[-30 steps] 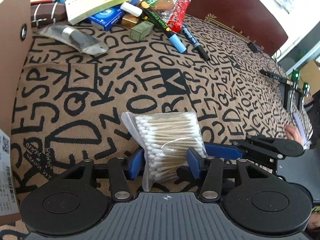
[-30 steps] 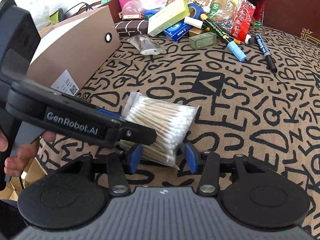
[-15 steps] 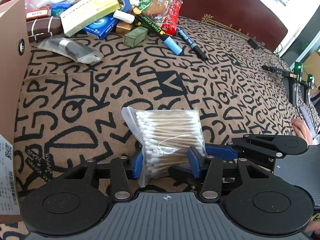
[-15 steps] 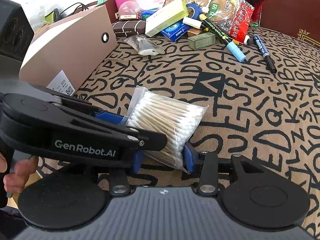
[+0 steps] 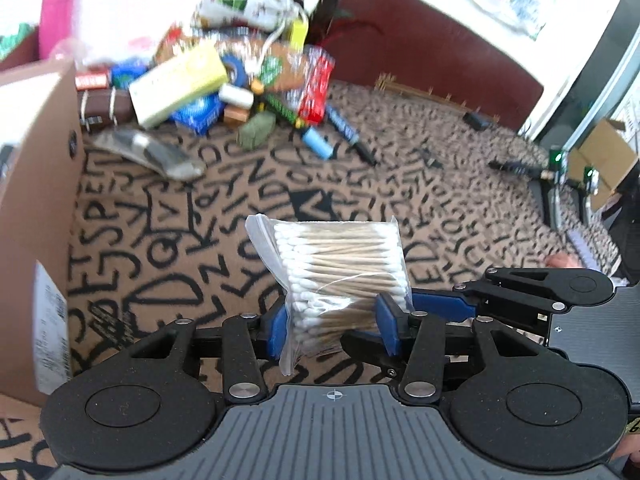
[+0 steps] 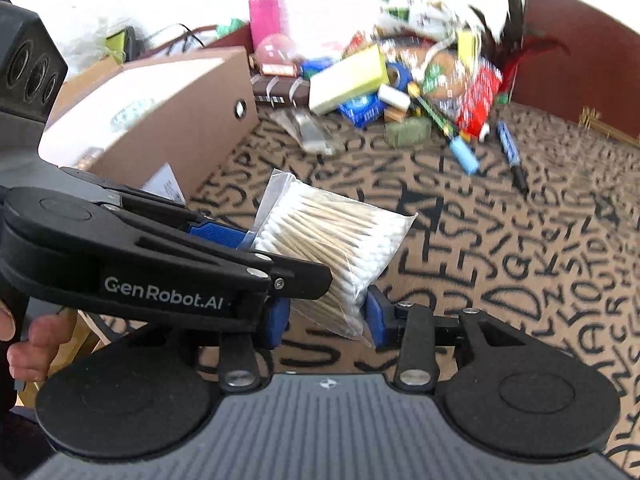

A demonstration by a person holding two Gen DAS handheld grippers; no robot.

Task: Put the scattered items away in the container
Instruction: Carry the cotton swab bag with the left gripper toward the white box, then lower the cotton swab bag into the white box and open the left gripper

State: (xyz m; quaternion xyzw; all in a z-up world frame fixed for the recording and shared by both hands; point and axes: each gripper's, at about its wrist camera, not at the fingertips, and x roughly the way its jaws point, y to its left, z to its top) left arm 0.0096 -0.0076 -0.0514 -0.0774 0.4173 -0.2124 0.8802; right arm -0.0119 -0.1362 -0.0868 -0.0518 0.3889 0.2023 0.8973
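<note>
While both tools point down at the lettered cloth, the scene reads so:

Left gripper point(image 5: 334, 320): blue pads pressed on the near end of the bag of cotton swabs point(image 5: 340, 268); its jaws have just been closing, with the bag between them.
Right gripper point(image 6: 325, 320): blue pads clamped on the near corner of the same bag point(image 6: 332, 244); its jaws have just been closing too, bag between them.
Bag: clear plastic, packed with white-tipped wooden sticks, sticking out ahead of both tools and held above the cloth; in the right wrist view it tilts up toward the far left.
Writing on the tool: "GenRobot.AI" in white on the black arm of the left gripper, seen just left of the right gripper's jaws.
Cardboard box point(image 6: 168, 120): ahead and to the left of both tools, open top, a round hole in its side, a white printed label low on the wall; the print is too small to read.
Cloth point(image 5: 200, 216): tan with large black letters; no whole word is readable.
Pile of items point(image 5: 224, 84): far ahead, blurred; a pale yellow box, blue packets, a red wrapper, markers; their print is unreadable.
Pink bottle point(image 6: 264, 16): far ahead, beyond the box.
Hand point(image 6: 24, 340): at the left edge, on the left tool's grip.
</note>
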